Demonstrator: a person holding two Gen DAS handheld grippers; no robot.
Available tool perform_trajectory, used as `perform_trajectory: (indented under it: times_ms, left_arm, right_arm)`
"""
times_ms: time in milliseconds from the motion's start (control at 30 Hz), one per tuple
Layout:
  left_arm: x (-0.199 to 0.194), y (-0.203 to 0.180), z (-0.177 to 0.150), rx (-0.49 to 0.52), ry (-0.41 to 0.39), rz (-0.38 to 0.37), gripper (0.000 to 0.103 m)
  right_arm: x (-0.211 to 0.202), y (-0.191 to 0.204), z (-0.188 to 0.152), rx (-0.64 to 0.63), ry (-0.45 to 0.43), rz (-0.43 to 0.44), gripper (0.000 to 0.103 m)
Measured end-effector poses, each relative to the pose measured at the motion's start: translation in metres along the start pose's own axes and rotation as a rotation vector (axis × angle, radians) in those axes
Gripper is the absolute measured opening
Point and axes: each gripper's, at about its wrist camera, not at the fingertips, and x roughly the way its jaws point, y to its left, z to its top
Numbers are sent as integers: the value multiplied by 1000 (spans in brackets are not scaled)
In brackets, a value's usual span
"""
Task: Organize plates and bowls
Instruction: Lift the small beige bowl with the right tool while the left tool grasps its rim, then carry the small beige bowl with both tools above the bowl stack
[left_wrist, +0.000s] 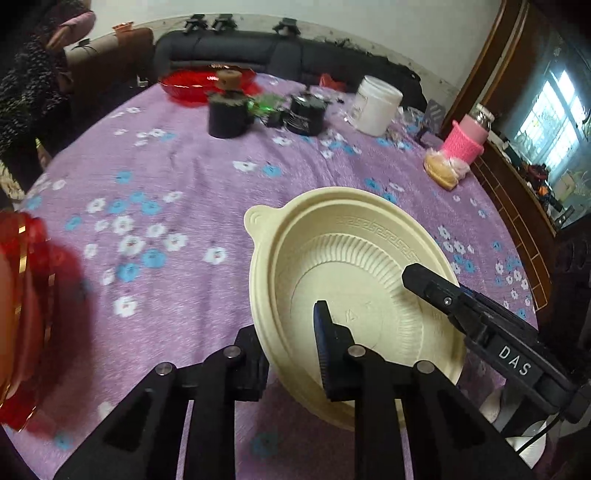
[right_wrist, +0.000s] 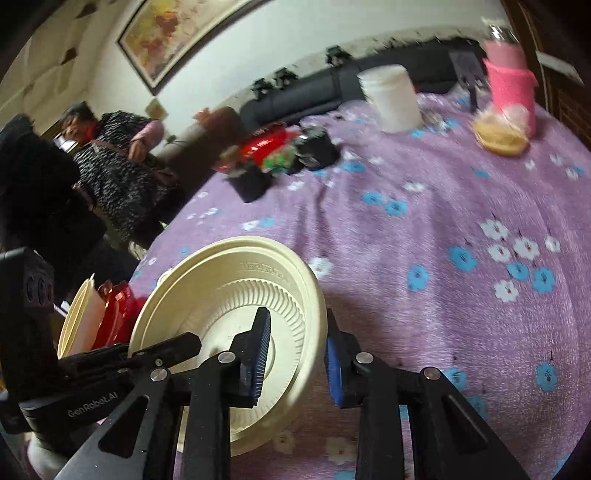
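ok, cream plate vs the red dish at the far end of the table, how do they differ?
The cream plate is opaque; the red dish is translucent. The cream plate is near, apparently tilted, its rim straddled by the left gripper; the red dish sits far across the table, untouched. Both are round and shallow.

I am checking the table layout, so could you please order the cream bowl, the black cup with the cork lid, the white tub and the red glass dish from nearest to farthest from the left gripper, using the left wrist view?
1. cream bowl: at the left gripper, its rim between the fingers.
2. black cup: mid-table, ahead and slightly left.
3. white tub: far right.
4. red glass dish: far left edge, behind the cup.

The tub and the dish are close to call.
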Motion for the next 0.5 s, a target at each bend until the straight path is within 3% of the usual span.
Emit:
perform_trajectory:
  times_ms: [233, 500]
  left_arm:
    - [-42, 29, -7, -57, -61, -25, 21]
    - [-106, 75, -14, -116, -197, -16, 21]
  right_arm:
    - [-14, 43, -7, -46, -16, 32, 30]
    - [-17, 108, 3, -94, -20, 103, 30]
